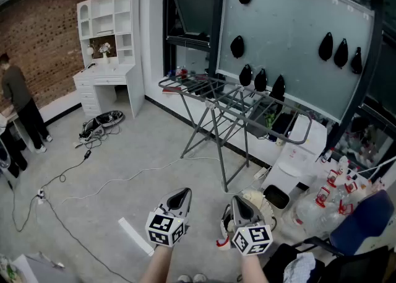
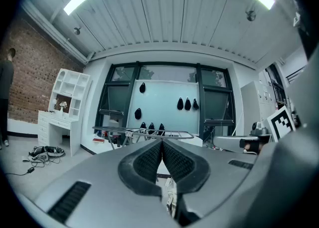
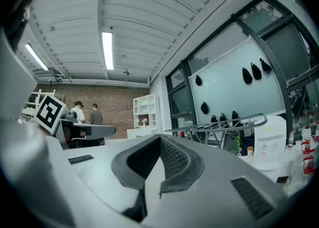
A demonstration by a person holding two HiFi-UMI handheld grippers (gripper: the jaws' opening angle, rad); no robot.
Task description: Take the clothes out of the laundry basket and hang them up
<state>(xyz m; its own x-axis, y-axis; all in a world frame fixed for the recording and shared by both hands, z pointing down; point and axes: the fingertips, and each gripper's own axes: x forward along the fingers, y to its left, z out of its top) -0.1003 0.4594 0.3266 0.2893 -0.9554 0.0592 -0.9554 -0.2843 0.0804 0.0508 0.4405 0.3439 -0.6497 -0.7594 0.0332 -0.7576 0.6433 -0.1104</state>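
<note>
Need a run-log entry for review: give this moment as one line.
left gripper: shut, empty | right gripper: shut, empty | drying rack: standing ahead | stage: no garment held

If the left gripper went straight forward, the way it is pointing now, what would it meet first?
Probably the drying rack. The left gripper, shut and level, aims at it across the floor, and nothing nearer shows in that line. Depth is hard to judge.

Pale round container (image 1: 267, 204) — half behind the right hand-held gripper (image 1: 239, 202) — its contents indistinct
</note>
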